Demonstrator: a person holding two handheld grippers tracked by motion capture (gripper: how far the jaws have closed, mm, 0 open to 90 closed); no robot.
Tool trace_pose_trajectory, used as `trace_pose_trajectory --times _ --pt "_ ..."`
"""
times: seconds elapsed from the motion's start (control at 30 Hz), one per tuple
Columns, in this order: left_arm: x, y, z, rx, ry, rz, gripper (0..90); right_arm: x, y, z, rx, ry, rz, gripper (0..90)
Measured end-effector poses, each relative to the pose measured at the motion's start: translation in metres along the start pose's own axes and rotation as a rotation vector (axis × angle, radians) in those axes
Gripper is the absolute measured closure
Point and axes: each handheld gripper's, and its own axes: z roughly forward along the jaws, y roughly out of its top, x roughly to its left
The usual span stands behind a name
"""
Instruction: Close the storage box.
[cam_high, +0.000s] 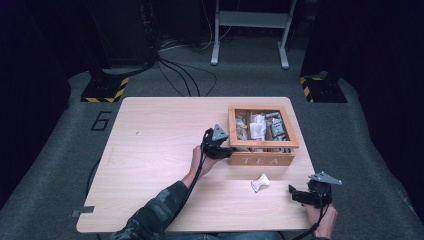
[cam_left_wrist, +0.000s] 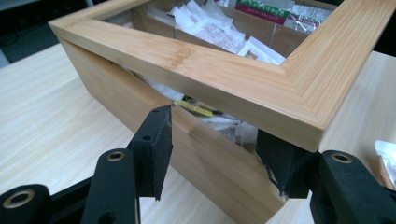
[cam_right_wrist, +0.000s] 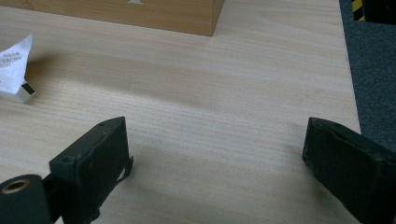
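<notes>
A wooden tea box (cam_high: 261, 160) marked TEA stands right of the table's middle. Its windowed lid (cam_high: 263, 144) is tilted up off the box body, and paper sachets show through the gap. In the left gripper view the lid (cam_left_wrist: 196, 60) hangs over the box wall (cam_left_wrist: 116, 93). My left gripper (cam_high: 227, 148) is at the box's front left corner. It (cam_left_wrist: 217, 154) is open, one jaw against the wall and the other under the lid's corner. My right gripper (cam_high: 294, 194) hovers open over bare wood (cam_right_wrist: 215, 154) near the front right corner. A white sachet (cam_high: 260, 182) lies loose before the box.
The wooden table (cam_high: 160, 150) has wide bare room on its left half. The loose sachet (cam_right_wrist: 14, 70) lies left of my right gripper's jaws. Grey carpet surrounds the table, and stand legs and cables sit behind it.
</notes>
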Motion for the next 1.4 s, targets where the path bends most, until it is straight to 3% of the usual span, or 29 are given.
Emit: trace_pose_trajectory --times 0.2,0.4,0.43,0.57,0.9,1.03,1.13,1.4 --pt "0.001 0.000 -0.003 0.004 -0.006 -0.017 40.6 0.000 0.000 0.000 0.001 0.000 0.000 7.0" --pt "-0.006 0.001 -0.010 0.041 -0.022 0.019 24.1 0.001 0.000 0.000 0.006 0.001 -0.010 7.1" --pt "-0.008 -0.002 -0.011 0.073 -0.023 0.033 21.1 0.002 0.000 0.000 0.008 -0.006 -0.009 7.1" --pt "-0.006 -0.004 -0.017 0.074 -0.025 0.010 13.7 0.003 0.000 0.001 0.014 -0.010 -0.024 6.9" --pt "0.003 -0.024 -0.063 0.076 0.002 0.000 7.9 0.004 0.000 0.002 0.020 -0.017 -0.037 6.4" --pt "0.012 -0.042 -0.085 0.102 0.031 -0.004 5.4 0.004 0.001 0.002 0.021 -0.019 -0.035 6.4" --pt "0.015 -0.050 -0.094 0.116 0.025 -0.013 3.1 0.004 0.001 0.002 0.020 -0.019 -0.036 6.4" --pt "0.024 -0.086 -0.129 0.147 0.089 -0.044 0.0 0.005 0.001 0.002 0.022 -0.023 -0.031 5.8"
